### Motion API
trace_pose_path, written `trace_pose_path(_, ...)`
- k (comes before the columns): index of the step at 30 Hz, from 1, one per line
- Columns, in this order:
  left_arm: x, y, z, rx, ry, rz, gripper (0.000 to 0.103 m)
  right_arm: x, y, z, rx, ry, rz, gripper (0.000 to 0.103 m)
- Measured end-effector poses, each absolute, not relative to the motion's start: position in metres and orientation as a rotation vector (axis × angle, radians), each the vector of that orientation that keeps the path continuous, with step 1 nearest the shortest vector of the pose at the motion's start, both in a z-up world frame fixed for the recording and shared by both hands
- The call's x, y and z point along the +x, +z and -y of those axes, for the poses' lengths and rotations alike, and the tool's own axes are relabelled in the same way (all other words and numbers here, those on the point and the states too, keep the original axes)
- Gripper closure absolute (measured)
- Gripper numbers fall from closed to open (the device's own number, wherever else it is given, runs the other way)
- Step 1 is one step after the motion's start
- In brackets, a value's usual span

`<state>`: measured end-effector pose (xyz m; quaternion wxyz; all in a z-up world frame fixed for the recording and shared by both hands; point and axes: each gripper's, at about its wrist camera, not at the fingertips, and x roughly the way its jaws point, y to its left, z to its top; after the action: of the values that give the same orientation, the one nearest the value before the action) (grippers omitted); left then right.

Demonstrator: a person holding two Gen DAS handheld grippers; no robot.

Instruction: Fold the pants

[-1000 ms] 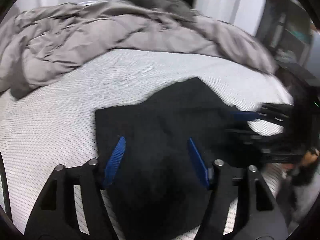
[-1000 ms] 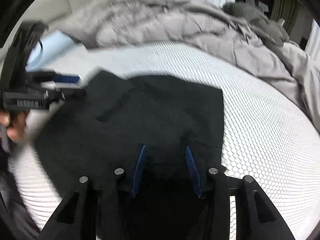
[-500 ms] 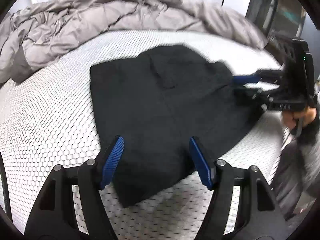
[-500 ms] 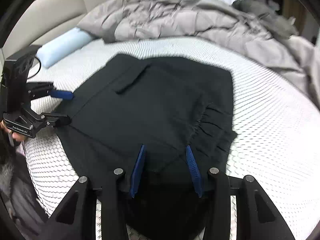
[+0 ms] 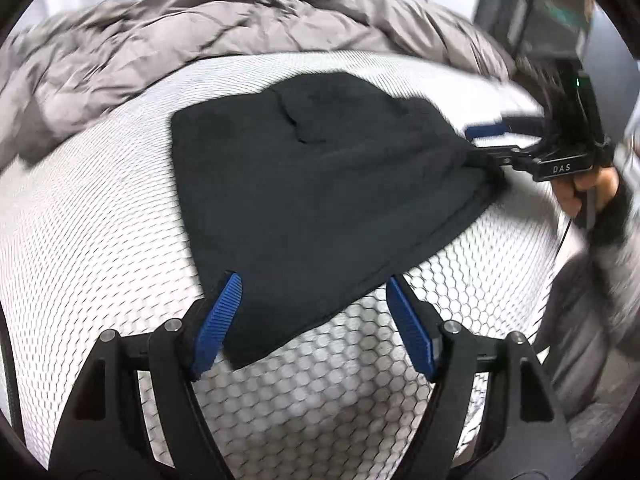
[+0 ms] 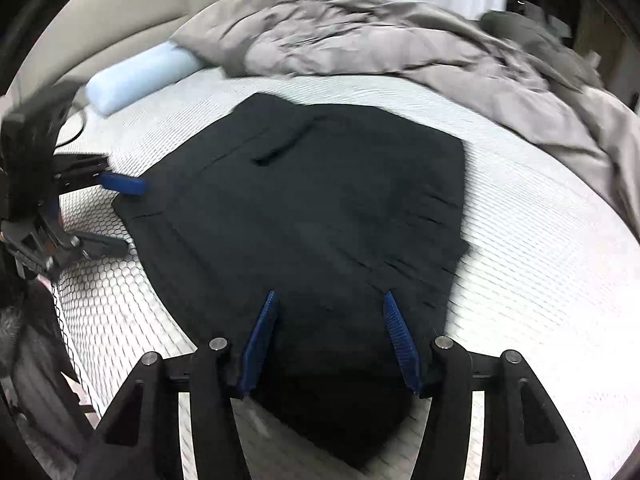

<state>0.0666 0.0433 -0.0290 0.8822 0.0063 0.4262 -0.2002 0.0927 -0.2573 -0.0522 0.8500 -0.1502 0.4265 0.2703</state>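
Left wrist: left hand-held gripper (image 5: 312, 320) released over pants (image 5: 320, 184); right hand-held gripper (image 6: 330, 340) released; duvet (image 6: 400, 40) beyond, on bed (image 6: 540, 280).

Bare mattress (image 6: 540, 264) lies free around the black pants (image 6: 320, 208) on three sides. Crumpled grey duvet (image 6: 400, 40) blocks the far edge; blue pillow (image 6: 140, 76) sits at far left.
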Motion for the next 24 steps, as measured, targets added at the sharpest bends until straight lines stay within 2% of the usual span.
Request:
trace_pose_path(3, 0.084, -0.029, -0.078, -0.166, -0.336, -0.872, 0.026, 0.099, -0.036, 0.293, -0.135, 0.569, -0.880, 0.035)
trace_pose_path(5, 0.105, -0.042, -0.097, -0.301, -0.278, -0.921, 0.026, 0.112, -0.030, 0.314, 0.018, 0.557, -0.868, 0.027)
trace_pose_path(6, 0.112, -0.050, -0.102, -0.346, -0.269, -0.952, 0.029, 0.121, -0.033, 0.318, 0.082, 0.556, -0.884, 0.027)
trace_pose_path(7, 0.120, -0.057, -0.105, -0.387, -0.266, -0.978, 0.039, 0.129, -0.036, 0.319, 0.125, 0.561, -0.906, 0.027)
trace_pose_path(9, 0.132, -0.064, -0.106, -0.441, -0.276, -0.985, 0.048, 0.148, -0.053, 0.323, 0.218, 0.566, -0.989, 0.028)
trace_pose_path(10, 0.137, -0.064, -0.106, -0.462, -0.289, -0.987, 0.061, 0.158, -0.064, 0.323, 0.240, 0.553, -1.024, 0.034)
trace_pose_path(11, 0.142, -0.062, -0.105, -0.483, -0.293, -1.000, 0.062, 0.167, -0.075, 0.322, 0.267, 0.538, -1.056, 0.048)
trace_pose_path(14, 0.155, -0.048, -0.099, -0.433, -0.263, -0.984, 0.069, 0.181, -0.084, 0.317, 0.354, 0.553, -1.064, 0.070)
trace_pose_path(16, 0.164, -0.044, -0.095, -0.392, -0.232, -0.976, 0.069, 0.180, -0.072, 0.310, 0.350, 0.556, -1.009, 0.075)
trace_pose_path(19, 0.184, -0.049, -0.092, -0.334, -0.183, -0.961, 0.068, 0.180, -0.059, 0.299, 0.325, 0.553, -0.952, 0.075)
trace_pose_path(22, 0.188, -0.051, -0.088, -0.308, -0.155, -0.943, 0.066, 0.186, -0.070, 0.296, 0.205, 0.456, -0.981, 0.074)
trace_pose_path(24, 0.192, -0.049, -0.080, -0.263, -0.147, -0.925, 0.066, 0.190, -0.077, 0.302, 0.242, 0.460, -0.999, 0.073)
